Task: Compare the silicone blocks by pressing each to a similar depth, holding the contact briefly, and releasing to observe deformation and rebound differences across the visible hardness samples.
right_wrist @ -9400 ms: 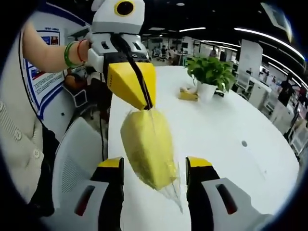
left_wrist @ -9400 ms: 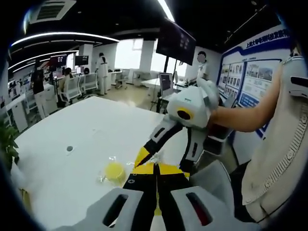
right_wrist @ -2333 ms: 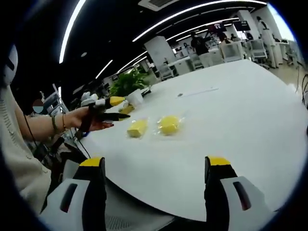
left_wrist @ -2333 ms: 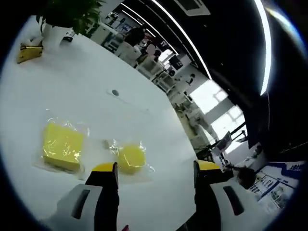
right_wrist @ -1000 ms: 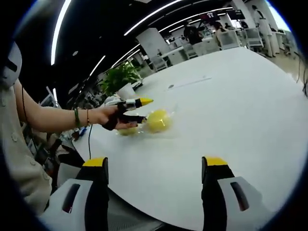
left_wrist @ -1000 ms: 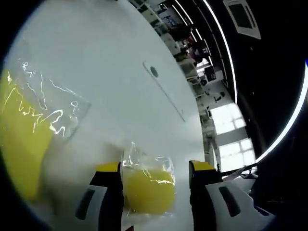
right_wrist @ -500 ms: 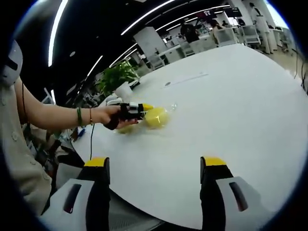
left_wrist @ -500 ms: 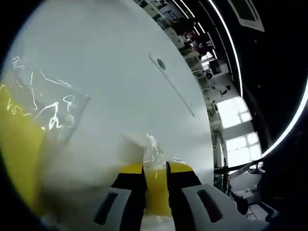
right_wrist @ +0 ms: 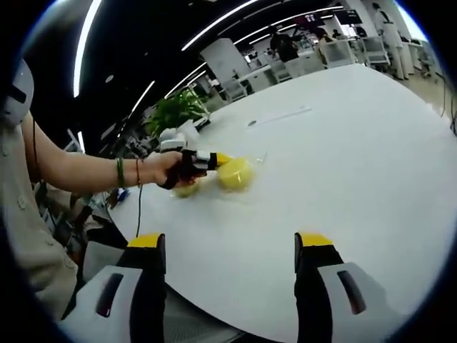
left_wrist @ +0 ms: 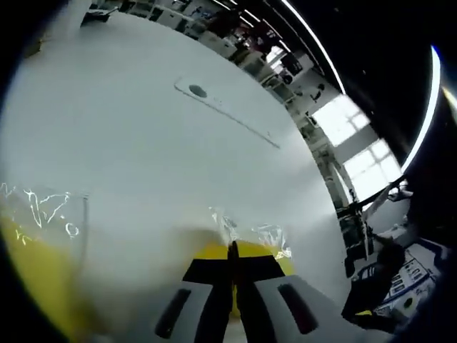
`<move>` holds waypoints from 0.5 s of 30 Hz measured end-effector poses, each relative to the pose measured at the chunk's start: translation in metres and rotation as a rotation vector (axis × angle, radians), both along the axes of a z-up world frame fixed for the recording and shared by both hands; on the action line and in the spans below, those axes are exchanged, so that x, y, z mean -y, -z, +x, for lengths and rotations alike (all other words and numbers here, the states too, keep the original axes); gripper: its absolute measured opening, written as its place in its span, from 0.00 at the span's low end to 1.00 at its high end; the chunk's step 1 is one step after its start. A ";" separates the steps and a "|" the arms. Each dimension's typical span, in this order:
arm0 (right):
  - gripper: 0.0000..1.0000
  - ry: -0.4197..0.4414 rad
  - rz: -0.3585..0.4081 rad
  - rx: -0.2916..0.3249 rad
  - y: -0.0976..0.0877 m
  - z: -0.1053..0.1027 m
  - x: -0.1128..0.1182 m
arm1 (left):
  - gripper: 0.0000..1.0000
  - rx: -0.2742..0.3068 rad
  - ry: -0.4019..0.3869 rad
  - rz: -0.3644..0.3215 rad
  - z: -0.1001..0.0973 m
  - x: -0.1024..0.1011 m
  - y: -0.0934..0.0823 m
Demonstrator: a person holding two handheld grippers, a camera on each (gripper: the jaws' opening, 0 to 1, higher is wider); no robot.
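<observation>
The round silicone block [left_wrist: 251, 251], yellow and sealed in a clear bag, lies on the white table [left_wrist: 143, 157] right at the tip of the left gripper [left_wrist: 233, 251], whose jaws are brought together with no gap between them. In the right gripper view the same block [right_wrist: 236, 174] sits just beyond that gripper's nose [right_wrist: 216, 161], touching or nearly so. Whether the closed tips pinch a fold of the bag or only press the block is hard to tell from so close.

To this gripper's left, the square block [left_wrist: 36, 286] lies in its own bag.

The right gripper [right_wrist: 230, 246] hangs well back from both blocks, jaws spread wide and empty.

To do this press well, push straight down on the block's middle so it does not skid in the slippery film, stop at a modest depth, hold steady, then lift cleanly and repeat that depth on the square block.
</observation>
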State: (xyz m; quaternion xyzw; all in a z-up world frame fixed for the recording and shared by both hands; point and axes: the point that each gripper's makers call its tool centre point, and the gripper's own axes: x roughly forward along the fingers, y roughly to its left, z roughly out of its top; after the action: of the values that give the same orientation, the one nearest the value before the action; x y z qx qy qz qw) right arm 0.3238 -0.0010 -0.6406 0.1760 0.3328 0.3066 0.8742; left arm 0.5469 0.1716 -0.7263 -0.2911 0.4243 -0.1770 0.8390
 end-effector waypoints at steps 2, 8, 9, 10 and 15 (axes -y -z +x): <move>0.68 -0.001 0.000 0.000 0.000 0.000 0.000 | 0.00 0.050 0.059 0.086 -0.001 -0.001 -0.002; 0.68 0.003 0.002 0.003 -0.003 0.000 -0.001 | 0.00 0.172 0.147 0.165 -0.002 0.009 -0.029; 0.68 0.004 0.003 0.005 -0.003 0.000 -0.001 | 0.00 0.190 0.159 0.159 -0.002 0.011 -0.033; 0.68 0.004 0.004 0.005 -0.003 0.000 -0.001 | 0.00 0.178 0.148 0.155 -0.005 0.011 -0.038; 0.67 -0.008 0.008 0.009 -0.007 -0.001 -0.007 | 0.00 0.199 0.136 0.097 -0.011 0.011 -0.054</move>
State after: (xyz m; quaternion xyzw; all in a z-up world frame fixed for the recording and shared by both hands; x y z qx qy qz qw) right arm 0.3228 0.0062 -0.6340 0.1769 0.3285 0.3120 0.8737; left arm 0.5359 0.1606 -0.6721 -0.2019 0.3655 -0.2407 0.8762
